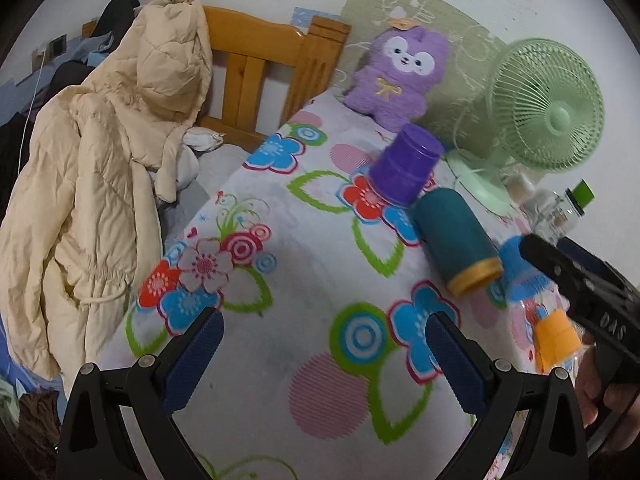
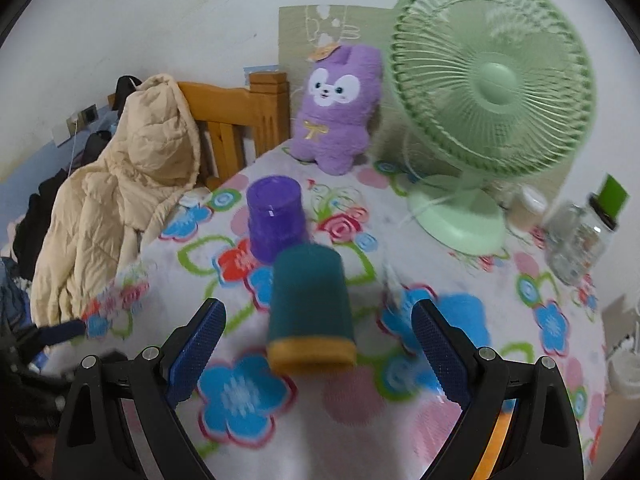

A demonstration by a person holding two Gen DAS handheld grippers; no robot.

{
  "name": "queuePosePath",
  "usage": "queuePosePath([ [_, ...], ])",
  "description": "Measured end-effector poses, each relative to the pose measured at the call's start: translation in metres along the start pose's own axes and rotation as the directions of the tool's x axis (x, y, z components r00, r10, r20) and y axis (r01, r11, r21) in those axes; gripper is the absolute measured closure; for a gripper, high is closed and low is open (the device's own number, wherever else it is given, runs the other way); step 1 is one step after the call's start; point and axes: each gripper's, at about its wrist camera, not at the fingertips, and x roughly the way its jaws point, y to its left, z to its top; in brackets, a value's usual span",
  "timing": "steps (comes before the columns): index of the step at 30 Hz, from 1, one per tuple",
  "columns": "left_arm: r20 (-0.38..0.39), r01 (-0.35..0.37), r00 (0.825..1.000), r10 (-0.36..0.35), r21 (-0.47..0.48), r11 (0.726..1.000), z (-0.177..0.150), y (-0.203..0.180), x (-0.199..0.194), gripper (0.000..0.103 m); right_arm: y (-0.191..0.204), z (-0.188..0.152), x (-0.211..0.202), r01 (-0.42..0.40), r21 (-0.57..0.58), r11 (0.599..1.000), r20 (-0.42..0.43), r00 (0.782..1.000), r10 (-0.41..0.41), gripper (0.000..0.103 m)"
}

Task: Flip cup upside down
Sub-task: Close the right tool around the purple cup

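A teal cup with a yellow rim point(image 1: 456, 240) stands upside down on the flowered tablecloth point(image 1: 312, 272), rim down; it also shows in the right wrist view point(image 2: 310, 308). A purple cup point(image 1: 404, 166) stands upside down just behind it, also in the right wrist view point(image 2: 276, 218). My right gripper point(image 2: 318, 344) is open, its fingers on either side of the teal cup's rim and apart from it. My left gripper point(image 1: 324, 354) is open and empty over the cloth, left of the teal cup.
A green desk fan point(image 2: 488, 80) stands at the back right, a purple plush toy point(image 2: 336, 108) behind the cups. A clear jar with a green tag point(image 2: 580, 232) is at the right. A cream coat point(image 1: 100, 184) hangs over a wooden chair point(image 1: 256, 64) on the left.
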Motion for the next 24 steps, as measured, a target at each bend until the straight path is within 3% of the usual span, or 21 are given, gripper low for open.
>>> queuePosePath([
  [7, -0.027, 0.001, 1.0, 0.0, 0.03, 1.0, 0.017, 0.0, 0.019, 0.001, 0.017, 0.041, 0.055, -0.065, -0.016, 0.998, -0.04, 0.997, 0.065, 0.008],
  [17, -0.056, -0.001, 0.998, 0.004, 0.049, 0.999, 0.03, 0.002, 0.035, 0.001, 0.026, 0.083, 0.122, -0.088, -0.039, 0.995, -0.145, 0.986, 0.081, 0.009],
  [20, -0.053, -0.001, 0.999, 0.004, 0.059, 0.998, 0.038, 0.001, 0.037, 0.001, 0.025, 0.089, 0.135, -0.121, -0.024, 0.992, -0.181, 0.977, 0.114, 0.019],
  [22, -0.053, -0.003, 0.999, 0.006, 0.052, 0.999, 0.041, 0.003, 0.038, 0.001, 0.024, 0.09, 0.147, -0.12, 0.0, 0.993, -0.213, 0.97, 0.117, 0.042],
  [24, -0.052, -0.007, 0.999, 0.009, 0.041, 0.999, 0.041, 0.006, 0.039, 0.001, 0.024, 0.091, 0.151, -0.13, 0.014, 0.991, -0.221, 0.967, 0.129, 0.045],
])
